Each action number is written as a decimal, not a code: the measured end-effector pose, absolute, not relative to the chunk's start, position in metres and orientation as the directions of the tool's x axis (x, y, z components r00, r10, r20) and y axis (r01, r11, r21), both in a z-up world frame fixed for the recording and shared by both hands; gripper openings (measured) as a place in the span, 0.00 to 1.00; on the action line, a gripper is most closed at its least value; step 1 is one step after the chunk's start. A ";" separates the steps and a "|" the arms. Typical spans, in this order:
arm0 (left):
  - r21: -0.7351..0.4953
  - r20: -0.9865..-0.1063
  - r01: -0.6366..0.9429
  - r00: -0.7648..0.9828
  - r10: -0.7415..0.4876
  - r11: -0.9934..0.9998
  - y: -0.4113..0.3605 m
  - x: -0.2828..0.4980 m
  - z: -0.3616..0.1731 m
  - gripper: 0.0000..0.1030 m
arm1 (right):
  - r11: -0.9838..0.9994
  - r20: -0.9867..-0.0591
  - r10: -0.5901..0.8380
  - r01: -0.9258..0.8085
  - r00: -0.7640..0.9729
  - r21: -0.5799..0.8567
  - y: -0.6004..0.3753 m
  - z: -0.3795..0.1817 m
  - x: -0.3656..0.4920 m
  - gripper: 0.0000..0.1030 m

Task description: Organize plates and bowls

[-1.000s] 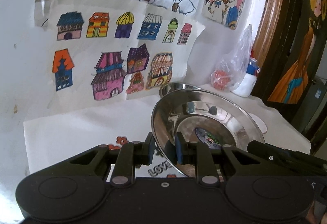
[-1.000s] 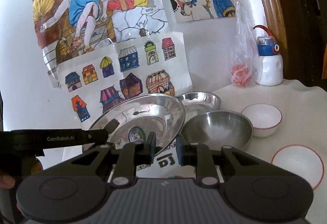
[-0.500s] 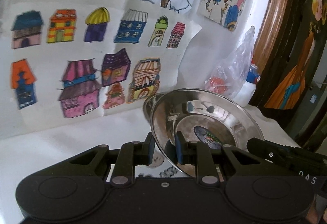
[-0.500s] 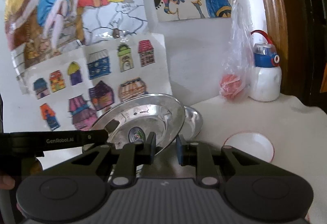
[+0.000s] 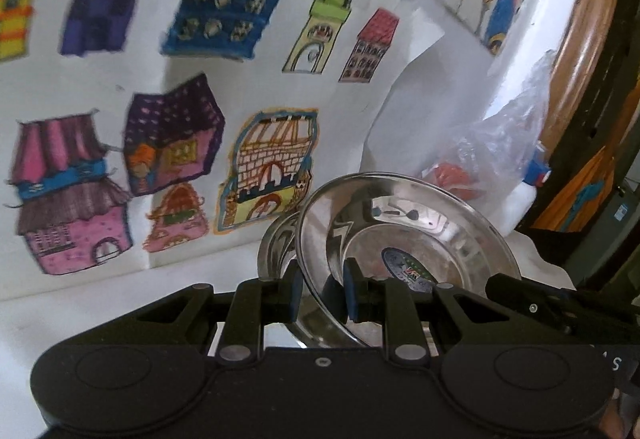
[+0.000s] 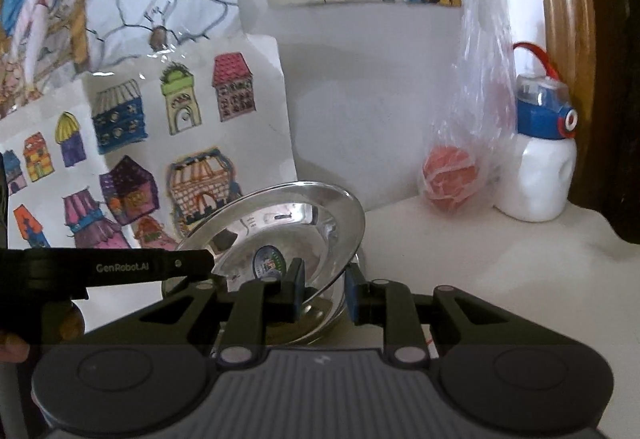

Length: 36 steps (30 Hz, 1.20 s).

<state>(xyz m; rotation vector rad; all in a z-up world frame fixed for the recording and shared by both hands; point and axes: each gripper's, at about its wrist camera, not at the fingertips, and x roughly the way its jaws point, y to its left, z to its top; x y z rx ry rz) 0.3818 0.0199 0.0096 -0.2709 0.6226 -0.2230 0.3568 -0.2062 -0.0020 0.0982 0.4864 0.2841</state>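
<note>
Left wrist: left gripper is clamped on plate rim, lower centre, tilted. Right gripper straddles the opposite rim with a gap, grip unclear. Bowl sits just behind; the tilt probably lets the plate slide onto it.

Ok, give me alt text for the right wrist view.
Both grippers, right gripper and left gripper, pinch opposite rims of a tilted steel plate above another steel dish. Behind are children's drawings, a bagged orange ball and a white bottle.
</note>
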 end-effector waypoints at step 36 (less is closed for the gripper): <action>-0.240 -0.528 0.125 0.815 -0.238 0.963 0.007 0.402 -0.016 0.22 | 0.958 -0.576 0.284 -0.243 0.766 0.150 -0.194 -0.016 0.392 0.38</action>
